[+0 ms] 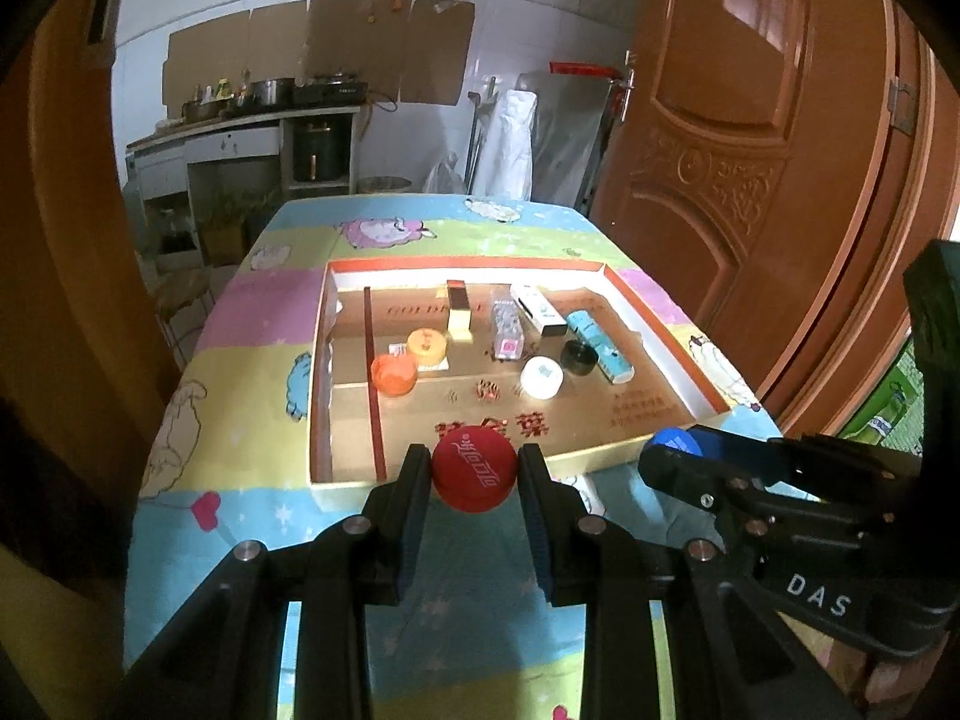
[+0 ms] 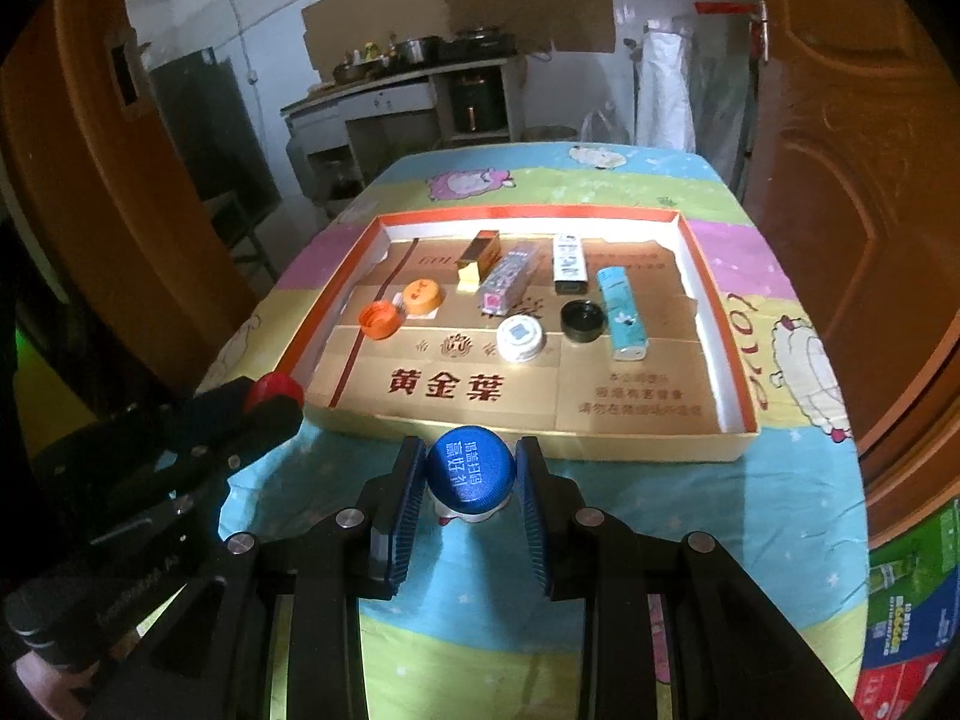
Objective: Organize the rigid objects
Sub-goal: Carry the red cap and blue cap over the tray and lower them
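Left wrist view: the left tongs (image 1: 474,477) grip a red cap (image 1: 474,468) just short of the box's near wall (image 1: 600,457), the box straight ahead.

Right wrist view: the right tongs (image 2: 471,474) pinch a blue cap (image 2: 471,468), likewise just before the box (image 2: 540,429); both hands look equally near.

tray floor (image 2: 630,360) — "黄金葉" | red cap (image 1: 474,468) — "可口可乐" | right claw (image 1: 678,450) body — "DAS"

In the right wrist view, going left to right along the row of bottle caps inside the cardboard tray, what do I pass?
Open orange plastic cap → yellow-orange cap → round white cap with a blue label → black round cap.
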The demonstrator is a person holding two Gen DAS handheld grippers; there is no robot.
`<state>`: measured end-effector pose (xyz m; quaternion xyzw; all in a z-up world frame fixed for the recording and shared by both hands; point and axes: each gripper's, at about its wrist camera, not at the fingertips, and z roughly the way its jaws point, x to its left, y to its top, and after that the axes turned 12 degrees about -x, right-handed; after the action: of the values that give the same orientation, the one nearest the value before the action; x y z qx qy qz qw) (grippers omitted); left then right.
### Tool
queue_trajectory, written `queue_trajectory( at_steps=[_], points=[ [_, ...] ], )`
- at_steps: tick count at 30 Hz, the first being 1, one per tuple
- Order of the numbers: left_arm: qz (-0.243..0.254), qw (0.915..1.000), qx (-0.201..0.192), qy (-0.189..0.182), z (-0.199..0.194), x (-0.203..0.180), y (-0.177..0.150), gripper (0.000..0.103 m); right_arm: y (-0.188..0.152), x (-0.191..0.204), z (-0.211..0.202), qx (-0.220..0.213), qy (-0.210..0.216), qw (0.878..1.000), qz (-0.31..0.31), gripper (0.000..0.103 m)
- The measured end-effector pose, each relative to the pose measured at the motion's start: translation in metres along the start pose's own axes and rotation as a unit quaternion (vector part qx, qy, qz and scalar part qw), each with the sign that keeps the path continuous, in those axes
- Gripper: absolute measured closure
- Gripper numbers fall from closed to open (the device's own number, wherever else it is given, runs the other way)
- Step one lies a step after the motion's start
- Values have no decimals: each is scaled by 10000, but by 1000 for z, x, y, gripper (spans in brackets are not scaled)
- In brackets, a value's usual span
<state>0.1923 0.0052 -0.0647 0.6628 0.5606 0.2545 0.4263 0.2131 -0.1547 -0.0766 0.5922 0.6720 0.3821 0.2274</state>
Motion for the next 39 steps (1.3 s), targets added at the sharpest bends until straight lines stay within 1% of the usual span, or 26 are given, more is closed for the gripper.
queue_trajectory(
  at_steps=[10, 24, 31, 39],
  points=[
    [106, 9999, -44, -11, 11, -14, 16, 73, 12, -14, -12, -170, -97, 9998, 7, 71],
    [275, 9996, -71, -49, 33, -27, 35, 73, 29, -37, -10, -283, -220, 9994, 30, 71],
    [173, 9998, -74, 43, 49, -15, 43, 73, 39, -54, -1, -317, -322, 9989, 94, 71],
    [-57, 9998, 80, 162, 72, 4, 46, 73, 44, -75, 19, -236, -389, 9987, 208, 71]
  ],
)
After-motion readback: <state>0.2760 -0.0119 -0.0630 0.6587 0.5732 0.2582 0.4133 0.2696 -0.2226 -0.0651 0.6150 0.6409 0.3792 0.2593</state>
